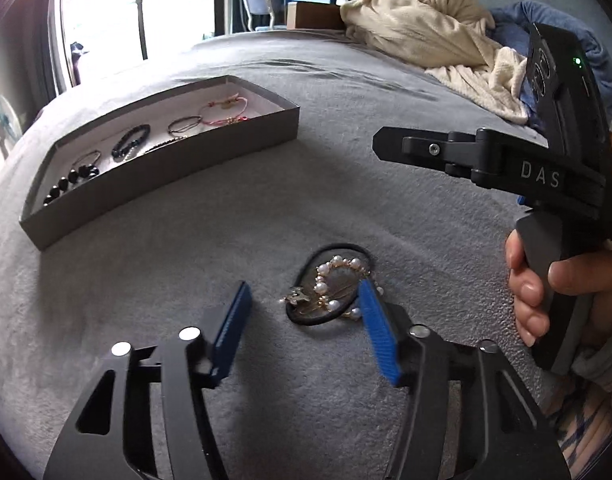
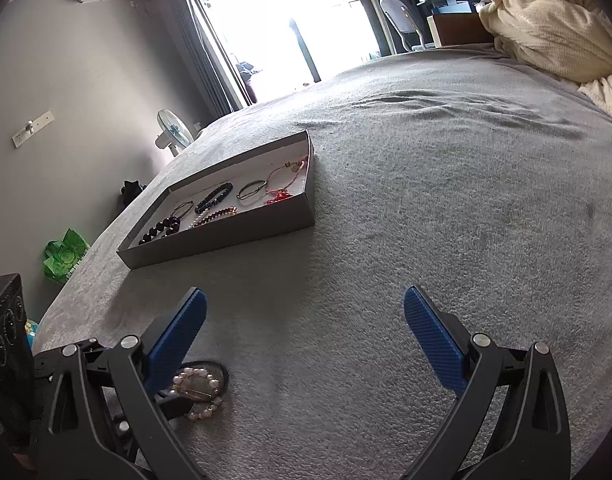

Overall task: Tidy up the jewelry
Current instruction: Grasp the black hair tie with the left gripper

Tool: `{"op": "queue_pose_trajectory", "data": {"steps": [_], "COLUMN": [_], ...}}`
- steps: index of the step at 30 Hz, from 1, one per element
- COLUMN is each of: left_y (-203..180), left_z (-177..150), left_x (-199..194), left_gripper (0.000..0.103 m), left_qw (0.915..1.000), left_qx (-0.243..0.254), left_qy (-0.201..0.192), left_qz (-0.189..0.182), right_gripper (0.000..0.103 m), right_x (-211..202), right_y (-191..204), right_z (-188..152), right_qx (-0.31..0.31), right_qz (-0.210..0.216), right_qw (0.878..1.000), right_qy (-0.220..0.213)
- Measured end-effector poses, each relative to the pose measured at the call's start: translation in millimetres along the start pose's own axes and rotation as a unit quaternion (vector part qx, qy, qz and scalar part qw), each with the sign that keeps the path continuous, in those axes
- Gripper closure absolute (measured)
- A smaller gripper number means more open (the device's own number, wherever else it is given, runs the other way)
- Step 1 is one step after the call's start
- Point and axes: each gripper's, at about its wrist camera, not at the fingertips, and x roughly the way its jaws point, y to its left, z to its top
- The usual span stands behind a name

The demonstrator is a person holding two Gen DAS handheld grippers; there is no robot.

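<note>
Left wrist view: left gripper low over grey bed cover, jaws partly open around pearl hair tie; right pad overlaps its edge, grip not certain. Right gripper jaws wide, empty. Grey box of bracelets well apart, beyond.

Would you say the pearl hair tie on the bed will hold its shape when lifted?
Probably not: the pearl hair tie has a thin black elastic loop that looks floppy and should sag. Its pearl cluster likely hangs lowest. Smooth round pearls may slip between the pads, so gripping the band seems safer.
</note>
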Motion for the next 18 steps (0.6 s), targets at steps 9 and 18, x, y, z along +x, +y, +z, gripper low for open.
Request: {"op": "queue_pose_trajectory", "data": {"steps": [9, 18], "left_y": [25.4, 61.0], "left_z": [-2.1, -7.3], "left_x": [-8.7, -21.4], "left_gripper": [0.089, 0.094], "left_qw": [0.9979, 0.9931], "left_qx": [-0.058, -0.114], "left_qy": [-0.011, -0.025], "left_qz": [-0.025, -0.013], "right_gripper": [0.005, 0.005], "right_x": [0.7, 3.7], "right_y": [4.9, 23.7], "right_z": [-1.2, -7.5], "right_qx": [-0.012, -0.057], "right_qz": [0.002, 0.017], "right_qw": [1.000, 0.998], "right_qy": [0.004, 0.022]}}
